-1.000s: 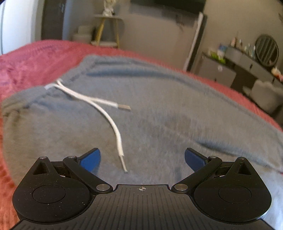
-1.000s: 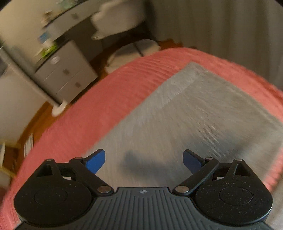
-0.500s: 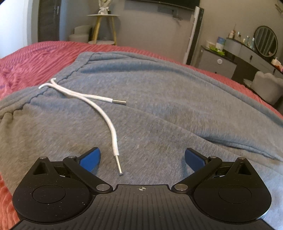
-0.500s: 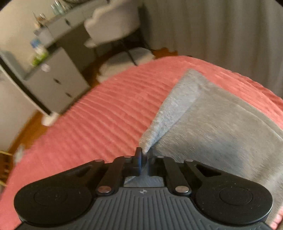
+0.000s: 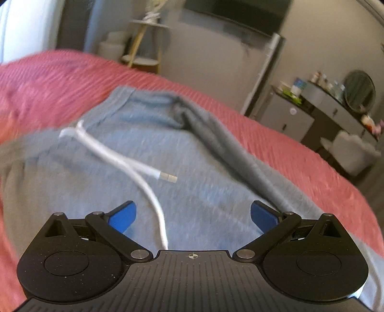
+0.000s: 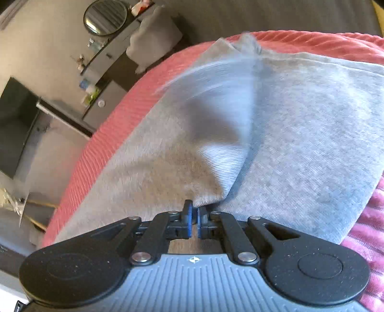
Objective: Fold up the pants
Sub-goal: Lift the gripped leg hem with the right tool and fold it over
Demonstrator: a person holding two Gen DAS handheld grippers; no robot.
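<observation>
**Right tool pinches a pant-leg edge while the left tool hangs wide over the waistband**

In the right wrist view, the right tool [image 6: 194, 217] sits nearest the lens with its two blue-padded fingers drawn almost together, clamped on a corner of the grey pants [image 6: 300, 134]. From that pinched corner the cloth rises in a raised fold that runs away from the tool, its upper part blurred. Flat grey fabric lies under and to either side of the fold. Beyond it the red ribbed bedspread [image 6: 100, 144] curves around the pants, and farther off stand a grey dresser [image 6: 105, 112], a round mirror [image 6: 105, 16] and a dark screen [image 6: 14, 124].

In the left wrist view, the left tool [image 5: 193, 216] has its blue fingers [image 5: 122, 216] spread wide with nothing between them but open air above the pants [image 5: 72, 182]. The white drawstring [image 5: 153, 199] passes just ahead of the tool, its two cords running back to the waistband [image 5: 31, 144]; one metal-tipped end lies on the fabric further out. A darker ridge of grey cloth crosses the far right of the garment. Past it comes the red bedspread [image 5: 60, 79], then a small round side table [image 5: 148, 40] with yellow legs.

No brand, label or writing can be read anywhere; small items on the dresser are too blurred to tell.
</observation>
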